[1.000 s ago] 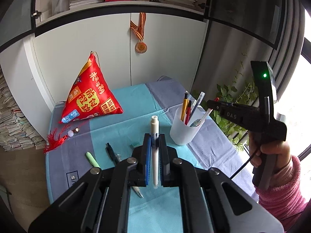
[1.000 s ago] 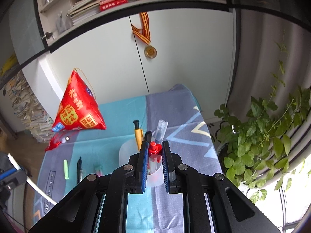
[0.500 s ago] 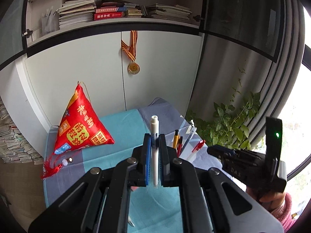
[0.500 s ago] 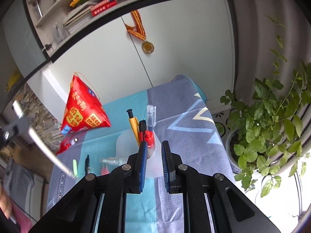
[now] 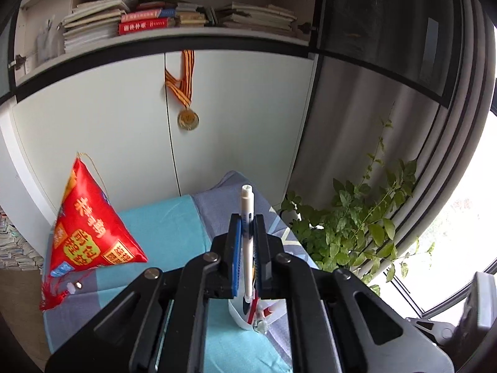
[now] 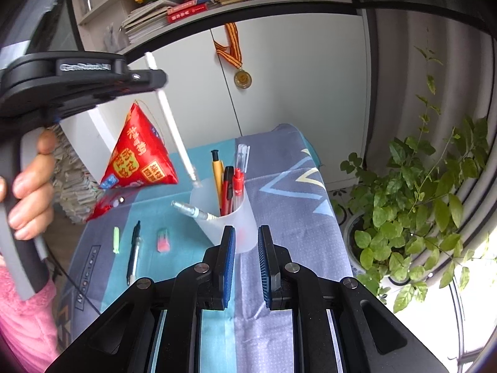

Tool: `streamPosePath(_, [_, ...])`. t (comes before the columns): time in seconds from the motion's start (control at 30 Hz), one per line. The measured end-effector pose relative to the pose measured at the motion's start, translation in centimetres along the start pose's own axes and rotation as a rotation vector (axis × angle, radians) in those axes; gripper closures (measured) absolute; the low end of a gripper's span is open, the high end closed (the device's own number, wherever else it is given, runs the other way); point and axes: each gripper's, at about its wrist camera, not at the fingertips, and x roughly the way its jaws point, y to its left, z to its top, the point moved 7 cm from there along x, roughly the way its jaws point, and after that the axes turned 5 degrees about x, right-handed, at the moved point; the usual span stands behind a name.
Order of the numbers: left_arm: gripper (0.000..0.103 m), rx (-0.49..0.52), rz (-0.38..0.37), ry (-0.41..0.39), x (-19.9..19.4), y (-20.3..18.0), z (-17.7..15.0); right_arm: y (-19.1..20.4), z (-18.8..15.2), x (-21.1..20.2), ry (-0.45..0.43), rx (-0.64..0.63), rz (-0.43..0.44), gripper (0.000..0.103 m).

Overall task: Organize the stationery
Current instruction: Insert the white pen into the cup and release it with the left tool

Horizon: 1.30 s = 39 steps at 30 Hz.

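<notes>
My left gripper (image 5: 247, 227) is shut on a white pen (image 5: 248, 217), held upright above the translucent white pen cup (image 5: 242, 317). In the right wrist view the left gripper (image 6: 146, 77) holds that pen (image 6: 174, 127) tilted, its tip just over the cup (image 6: 230, 217) rim. The cup holds a yellow pen, red pens, a clear pen and a silver pen. My right gripper (image 6: 245, 242) is open and empty, just in front of the cup. On the cloth lie a green highlighter (image 6: 116, 239), a black pen (image 6: 133, 255) and a pink eraser (image 6: 163, 240).
A red pyramid-shaped pillow (image 6: 139, 155) stands at the back left of the blue-grey tablecloth (image 6: 289, 192). White cabinet doors with a hanging medal (image 6: 242, 78) are behind. A leafy plant (image 6: 419, 192) stands off the table's right edge.
My left gripper has carried the white pen up and over the cup. My right gripper has let go of the red pen, opened and drawn back from the cup.
</notes>
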Motion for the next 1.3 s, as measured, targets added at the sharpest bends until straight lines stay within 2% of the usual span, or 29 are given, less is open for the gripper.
streamPosePath(0.27, [0.097, -0.039, -0.003, 0.096, 3.2, 1.0, -3.4, -0.2, -0.5, 0.4, 0.014, 0.014, 0.011, 0.088])
streamPosePath(0.57, [0.096, -0.012, -0.017, 0.129, 3.5, 0.6, -4.8, 0.7, -1.1, 1.2, 0.038, 0.003, 0.028, 0.088])
streamPosePath(0.93, [0.096, -0.02, -0.015, 0.118, 1.7, 1.3, -5.8, 1.3, -1.2, 0.8, 0.034, 0.0, 0.019, 0.088])
streamPosePath(1.3, [0.096, -0.048, 0.054, 0.052, -3.4, 5.1, -5.8, 3.7, -1.3, -0.1, 0.014, -0.052, 0.035, 0.088])
